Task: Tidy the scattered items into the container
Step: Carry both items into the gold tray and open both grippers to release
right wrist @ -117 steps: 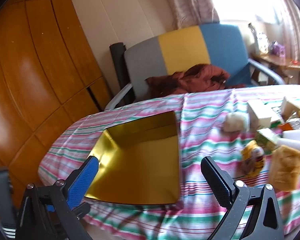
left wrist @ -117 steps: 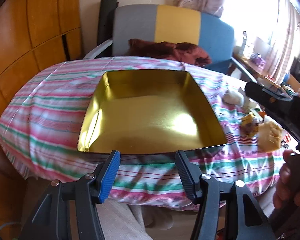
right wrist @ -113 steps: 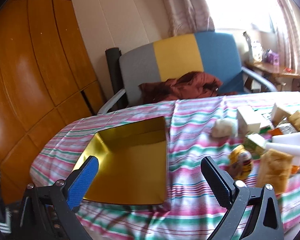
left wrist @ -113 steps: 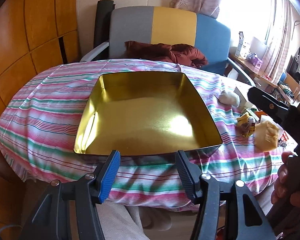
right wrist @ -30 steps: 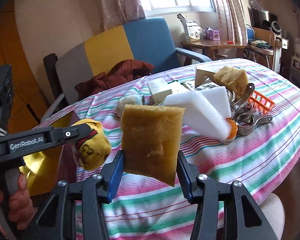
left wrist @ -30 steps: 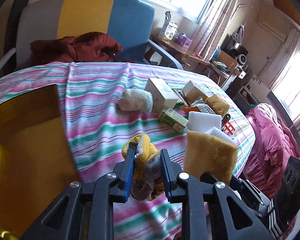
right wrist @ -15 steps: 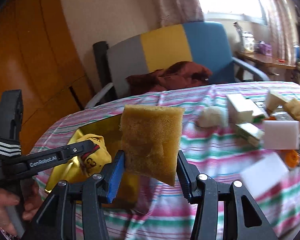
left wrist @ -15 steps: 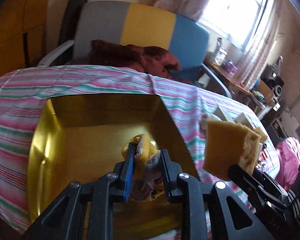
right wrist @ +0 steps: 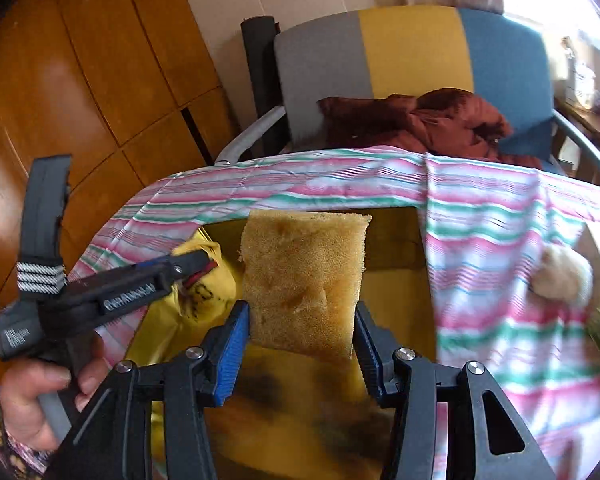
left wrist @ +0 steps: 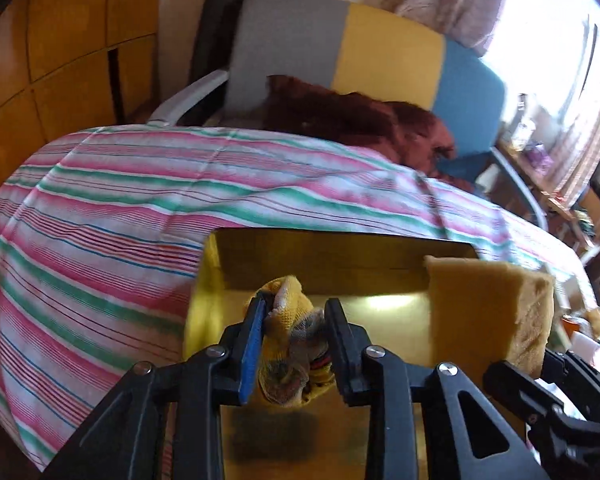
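A striped pink, green and white tablecloth (left wrist: 148,200) is being spread over the near table. Beyond it, a grey, yellow and blue armchair (right wrist: 412,52) is being occupied by a crumpled dark red garment (right wrist: 420,120). Wooden panelling (right wrist: 80,80) is being lit on the left, while daylight is being admitted through curtains (left wrist: 572,48) at far right.
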Demonstrator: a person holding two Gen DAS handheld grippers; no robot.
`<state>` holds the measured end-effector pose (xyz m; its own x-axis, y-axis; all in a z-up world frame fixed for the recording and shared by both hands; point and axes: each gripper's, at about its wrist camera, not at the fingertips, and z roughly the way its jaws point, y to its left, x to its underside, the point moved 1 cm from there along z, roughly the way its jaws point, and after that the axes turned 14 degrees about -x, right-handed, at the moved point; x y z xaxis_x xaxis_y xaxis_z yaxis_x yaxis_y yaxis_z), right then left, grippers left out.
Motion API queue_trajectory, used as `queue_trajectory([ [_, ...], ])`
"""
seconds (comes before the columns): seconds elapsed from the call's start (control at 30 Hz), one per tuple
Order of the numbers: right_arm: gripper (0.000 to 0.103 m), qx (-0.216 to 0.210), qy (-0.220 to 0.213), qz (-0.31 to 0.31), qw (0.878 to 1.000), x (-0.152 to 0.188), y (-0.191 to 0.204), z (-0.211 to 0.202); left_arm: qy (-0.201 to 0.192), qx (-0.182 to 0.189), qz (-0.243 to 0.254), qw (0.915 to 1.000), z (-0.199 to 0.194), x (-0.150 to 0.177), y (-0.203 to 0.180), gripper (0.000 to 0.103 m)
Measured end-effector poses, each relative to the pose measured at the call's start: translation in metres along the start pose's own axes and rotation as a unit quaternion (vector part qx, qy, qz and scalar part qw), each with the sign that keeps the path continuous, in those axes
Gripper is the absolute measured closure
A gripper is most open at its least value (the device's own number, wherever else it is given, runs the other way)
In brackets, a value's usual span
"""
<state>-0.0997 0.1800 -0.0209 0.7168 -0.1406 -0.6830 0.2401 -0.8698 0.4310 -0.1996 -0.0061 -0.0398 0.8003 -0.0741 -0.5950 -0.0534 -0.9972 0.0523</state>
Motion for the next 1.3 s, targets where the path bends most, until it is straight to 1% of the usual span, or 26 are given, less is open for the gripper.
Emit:
queue_trajectory([
  [0.1, 0.045, -0.02, 0.013, 0.002, 1.0, -0.011, 0.005, 0.028, 0.014, -0.017, -0.005, 0.9997, 0.007, -0.002, 0.007, 0.073],
  [0.2, 0.039, -0.019, 0.024, 0.003, 1.0, -0.015, 0.007, 0.044, 0.007, -0.006, -0.014, 0.9999, 0.001, 0.0, 0.016, 0.073],
  [0.23, 0.037, -0.019, 0.023, 0.006, 1.0, -0.016, 0.007, 0.045, 0.003, -0.004, -0.015, 0.9999, -0.002, 0.001, 0.019, 0.073],
  [0.27, 0.031, -0.023, 0.02, 0.009, 1.0, -0.015, 0.007, 0.043, -0.002, -0.005, -0.018, 0.9998, -0.005, 0.001, 0.021, 0.073],
  [0.3, 0.028, -0.026, 0.015, 0.013, 0.999, -0.013, 0.006, 0.041, -0.008, -0.006, -0.022, 0.9997, -0.008, 0.001, 0.023, 0.073],
  [0.43, 0.028, -0.02, 0.006, 0.037, 0.999, -0.005, 0.002, 0.028, -0.026, -0.019, -0.041, 0.9986, -0.024, 0.007, 0.031, 0.073],
  [0.47, 0.031, -0.02, 0.008, 0.045, 0.999, -0.003, 0.0, 0.025, -0.028, -0.023, -0.046, 0.9983, -0.027, 0.009, 0.033, 0.073],
  [0.57, 0.049, -0.013, 0.037, 0.051, 0.998, 0.005, -0.002, 0.028, -0.032, -0.025, -0.059, 0.9974, -0.033, 0.019, 0.04, 0.073],
  [0.6, 0.055, -0.011, 0.049, 0.051, 0.997, 0.007, -0.002, 0.032, -0.031, -0.024, -0.059, 0.9975, -0.035, 0.022, 0.04, 0.073],
  [0.63, 0.058, -0.012, 0.054, 0.05, 0.997, 0.009, -0.003, 0.035, -0.028, -0.023, -0.057, 0.9977, -0.036, 0.026, 0.04, 0.073],
  [0.7, 0.067, -0.015, 0.067, 0.052, 0.996, 0.009, -0.005, 0.044, -0.023, -0.022, -0.047, 0.9984, -0.035, 0.031, 0.038, 0.073],
  [0.77, 0.069, -0.02, 0.076, 0.056, 0.995, 0.006, -0.007, 0.055, -0.018, -0.02, -0.032, 0.9991, -0.035, 0.035, 0.036, 0.073],
  [0.83, 0.069, -0.027, 0.082, 0.054, 0.995, 0.001, -0.006, 0.066, -0.016, -0.019, -0.023, 0.9994, -0.034, 0.038, 0.033, 0.073],
  [1.0, 0.069, -0.029, 0.091, 0.044, 0.994, -0.01, -0.001, 0.091, -0.013, -0.018, -0.017, 0.9996, -0.032, 0.038, 0.027, 0.073],
  [1.1, 0.069, -0.034, 0.096, 0.044, 0.994, -0.013, -0.001, 0.1, -0.003, -0.013, -0.01, 0.9999, -0.027, 0.036, 0.022, 0.073],
  [1.23, 0.069, -0.045, 0.094, 0.048, 0.993, -0.012, -0.003, 0.092, 0.008, 0.008, -0.008, 0.9999, -0.024, 0.034, 0.014, 0.073],
  [1.3, 0.069, -0.049, 0.083, 0.053, 0.994, -0.012, -0.004, 0.081, 0.003, 0.005, 0.0, 1.0, -0.023, 0.032, 0.009, 0.073],
])
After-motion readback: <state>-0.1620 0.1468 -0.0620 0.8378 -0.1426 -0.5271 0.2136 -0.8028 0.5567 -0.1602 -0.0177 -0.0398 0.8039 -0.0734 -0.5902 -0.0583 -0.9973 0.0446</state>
